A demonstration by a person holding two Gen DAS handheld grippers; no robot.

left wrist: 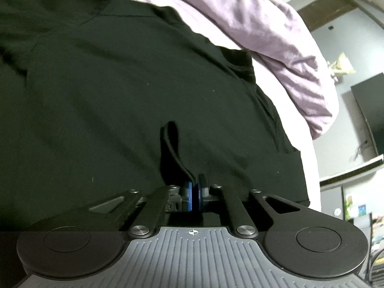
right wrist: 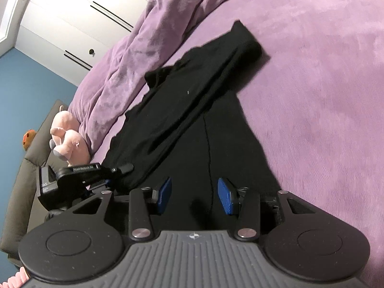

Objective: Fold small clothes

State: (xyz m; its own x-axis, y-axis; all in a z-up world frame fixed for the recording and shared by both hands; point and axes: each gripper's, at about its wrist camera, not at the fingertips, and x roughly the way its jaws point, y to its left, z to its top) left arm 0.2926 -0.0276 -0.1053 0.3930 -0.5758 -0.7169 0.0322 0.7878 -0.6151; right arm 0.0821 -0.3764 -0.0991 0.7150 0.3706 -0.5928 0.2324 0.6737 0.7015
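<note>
A black garment (left wrist: 120,96) lies spread on a purple bed cover (right wrist: 312,84). In the left wrist view my left gripper (left wrist: 195,192) is shut on a fold of the black cloth, which rises as a small loop above the blue pads (left wrist: 189,192). In the right wrist view the garment (right wrist: 192,96) stretches away from me, with one side folded over lengthwise. My right gripper (right wrist: 194,194) is open just above the near end of the cloth, blue pads (right wrist: 165,192) apart and empty. The left gripper's body (right wrist: 79,175) shows at the left edge of the garment.
A bunched purple blanket (right wrist: 144,48) lies along the far left of the bed. A pink plush toy (right wrist: 67,139) sits by it near a grey headboard or couch (right wrist: 28,168). White wardrobe doors (right wrist: 72,12) stand behind. A dark screen (left wrist: 369,115) shows at right.
</note>
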